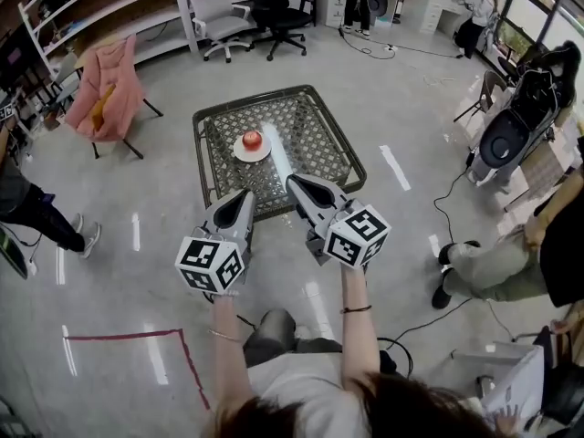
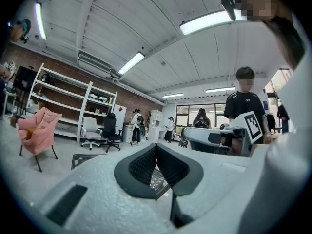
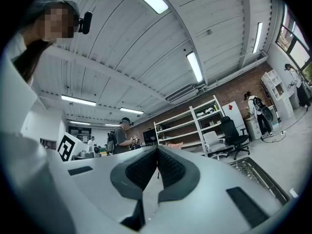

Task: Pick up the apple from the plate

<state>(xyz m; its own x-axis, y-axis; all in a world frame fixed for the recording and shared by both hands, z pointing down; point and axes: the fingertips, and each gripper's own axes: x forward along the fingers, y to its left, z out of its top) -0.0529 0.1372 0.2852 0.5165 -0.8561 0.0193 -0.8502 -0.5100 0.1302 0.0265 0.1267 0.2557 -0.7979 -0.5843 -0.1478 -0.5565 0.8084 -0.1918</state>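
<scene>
Red round apple (image 1: 252, 140) sits on small white plate (image 1: 265, 153), middle of low square table with woven mesh top (image 1: 315, 140). Grey plastic left gripper (image 1: 244, 194) and grey plastic right gripper (image 1: 294, 182): both jaws pressed together, nothing in them. Apple lies farther off, well apart from tips, almost straight ahead of left one. Skin smooth, shiny; round, no long side.

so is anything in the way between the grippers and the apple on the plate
Nothing visible. The apple sits on its white plate on the low table, and only bare tabletop lies between it and the shut left gripper and right gripper.
</scene>
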